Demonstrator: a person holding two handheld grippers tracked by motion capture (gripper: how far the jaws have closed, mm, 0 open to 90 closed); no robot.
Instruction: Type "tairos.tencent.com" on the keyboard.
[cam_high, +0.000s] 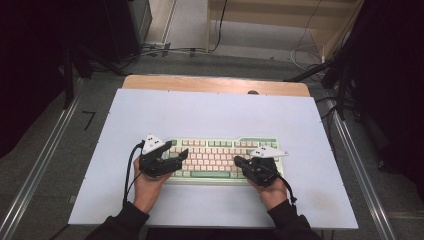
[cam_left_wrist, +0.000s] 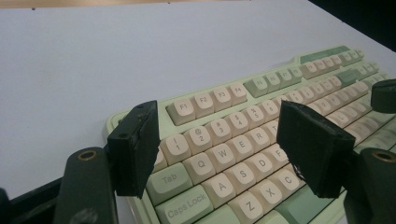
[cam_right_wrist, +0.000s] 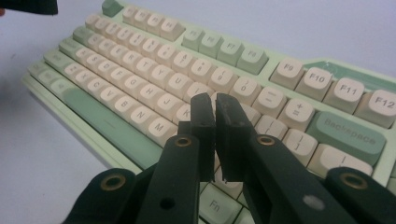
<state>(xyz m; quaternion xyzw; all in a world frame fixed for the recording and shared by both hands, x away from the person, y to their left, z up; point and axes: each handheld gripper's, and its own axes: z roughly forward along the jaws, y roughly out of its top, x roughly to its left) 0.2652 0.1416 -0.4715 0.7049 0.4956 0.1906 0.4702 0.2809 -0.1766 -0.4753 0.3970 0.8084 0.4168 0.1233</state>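
**Keyboard under both my grippers, near the front of the table**

Keyboard (cam_high: 220, 157), mint green with cream keys, lies flat on the pale blue table (cam_high: 210, 112), toward my edge and roughly centred between my hands. My left gripper (cam_high: 176, 159) hovers over its left end with the jaws spread wide and nothing between them; in the left gripper view the Q, W, E and A, S, D keys show in the gap between the two black pads (cam_left_wrist: 135, 147). My right gripper (cam_high: 238, 162) sits over the right half of the board with its jaws clenched together, holding nothing. In the right gripper view the closed fingertips (cam_right_wrist: 204, 116) point down at the letter rows near the K and M keys, with the Backspace key (cam_right_wrist: 346, 131) off to the right of them. I cannot tell whether those tips actually press a key or just hang over it. Both of my hands rest at the near edge of the keyboard.
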